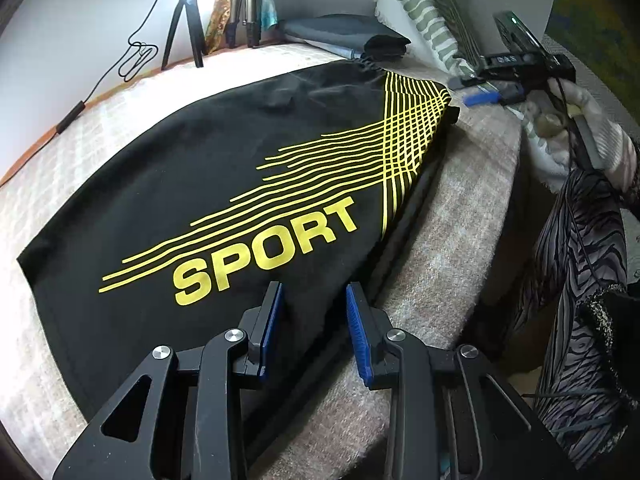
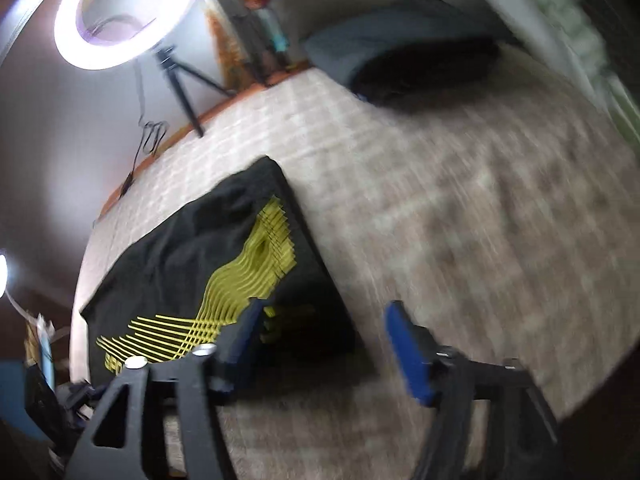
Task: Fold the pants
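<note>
Black pants point(image 1: 240, 160) with yellow stripes and the word SPORT lie flat on a beige checked bed cover point(image 1: 440, 248). My left gripper point(image 1: 314, 316) hovers over their near edge, its blue pads apart and nothing pinched between them. At the upper right of the left wrist view, a gloved hand with a striped sleeve holds my right gripper point(image 1: 494, 94) beside the waistband end. The right wrist view is blurred. There my right gripper point(image 2: 326, 310) stands wide open over a corner of the pants point(image 2: 180, 260), one finger above the fabric and the other above the bed cover point(image 2: 440, 200).
A ring light point(image 2: 120, 12) on a tripod point(image 1: 184, 20) stands behind the bed, with a cable point(image 1: 136, 56) hanging down the wall. Folded dark clothes point(image 1: 348, 32) and a green-patterned pillow point(image 1: 424, 12) lie at the far end. The bed's edge runs along the right.
</note>
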Demonstrator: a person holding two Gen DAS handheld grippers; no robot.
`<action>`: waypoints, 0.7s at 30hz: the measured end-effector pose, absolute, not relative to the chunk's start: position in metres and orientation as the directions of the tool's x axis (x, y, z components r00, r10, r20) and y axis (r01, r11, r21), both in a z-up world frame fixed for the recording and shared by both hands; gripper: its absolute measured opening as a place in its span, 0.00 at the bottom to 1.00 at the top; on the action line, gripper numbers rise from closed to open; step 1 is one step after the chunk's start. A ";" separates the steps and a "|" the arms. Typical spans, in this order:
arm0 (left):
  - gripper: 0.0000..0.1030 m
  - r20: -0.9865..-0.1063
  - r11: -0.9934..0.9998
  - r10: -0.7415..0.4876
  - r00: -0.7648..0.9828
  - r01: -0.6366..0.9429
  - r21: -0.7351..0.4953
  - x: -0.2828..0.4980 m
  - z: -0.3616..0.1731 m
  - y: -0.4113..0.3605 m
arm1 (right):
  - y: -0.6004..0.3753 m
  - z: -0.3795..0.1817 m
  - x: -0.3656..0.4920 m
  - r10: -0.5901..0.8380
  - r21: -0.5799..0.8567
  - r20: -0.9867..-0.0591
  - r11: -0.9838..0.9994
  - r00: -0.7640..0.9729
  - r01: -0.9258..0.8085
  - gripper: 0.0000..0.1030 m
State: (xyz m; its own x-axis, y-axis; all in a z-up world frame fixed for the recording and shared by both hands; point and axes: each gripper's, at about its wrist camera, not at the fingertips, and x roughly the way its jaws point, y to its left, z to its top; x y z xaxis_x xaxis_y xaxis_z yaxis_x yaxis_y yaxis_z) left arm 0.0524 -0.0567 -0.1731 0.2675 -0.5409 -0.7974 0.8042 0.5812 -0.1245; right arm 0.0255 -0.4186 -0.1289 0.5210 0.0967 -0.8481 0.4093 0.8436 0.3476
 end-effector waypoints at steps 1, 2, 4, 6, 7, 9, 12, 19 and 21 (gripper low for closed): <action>0.29 -0.797 0.580 -0.541 0.267 0.805 -0.124 0.052 -0.173 -0.057 | -0.421 -0.134 0.019 0.121 0.379 -0.849 0.818 0.515 0.433 0.73; 0.29 -0.797 0.580 -0.542 0.268 0.805 -0.124 0.052 -0.173 -0.056 | -0.423 -0.141 0.012 0.157 0.426 -0.843 0.779 0.515 0.460 0.73; 0.29 -0.797 0.578 -0.542 0.267 0.807 -0.123 0.052 -0.173 -0.056 | -0.432 -0.157 0.006 0.258 0.545 -0.806 0.674 0.532 0.499 0.75; 0.29 -0.798 0.577 -0.542 0.264 0.807 -0.125 0.053 -0.173 -0.056 | -0.439 -0.173 0.006 0.326 0.627 -0.764 0.577 0.556 0.523 0.80; 0.29 -0.798 0.577 -0.542 0.265 0.807 -0.124 0.053 -0.174 -0.056 | -0.443 -0.175 0.006 0.331 0.658 -0.738 0.544 0.588 0.520 0.83; 0.29 -0.797 0.577 -0.541 0.268 0.808 -0.120 0.052 -0.173 -0.056 | -0.447 -0.174 0.014 0.327 0.673 -0.724 0.526 0.607 0.519 0.83; 0.29 -0.796 0.576 -0.543 0.268 0.809 -0.121 0.052 -0.174 -0.055 | -0.445 -0.173 0.028 0.357 0.681 -0.723 0.516 0.592 0.520 0.80; 0.29 -0.794 0.574 -0.547 0.265 0.809 -0.126 0.053 -0.174 -0.055 | -0.433 -0.171 0.052 0.326 0.605 -0.787 0.575 0.523 0.552 0.29; 0.29 -0.793 0.574 -0.549 0.263 0.808 -0.129 0.053 -0.174 -0.054 | -0.423 -0.163 0.058 0.303 0.581 -0.793 0.639 0.529 0.504 0.20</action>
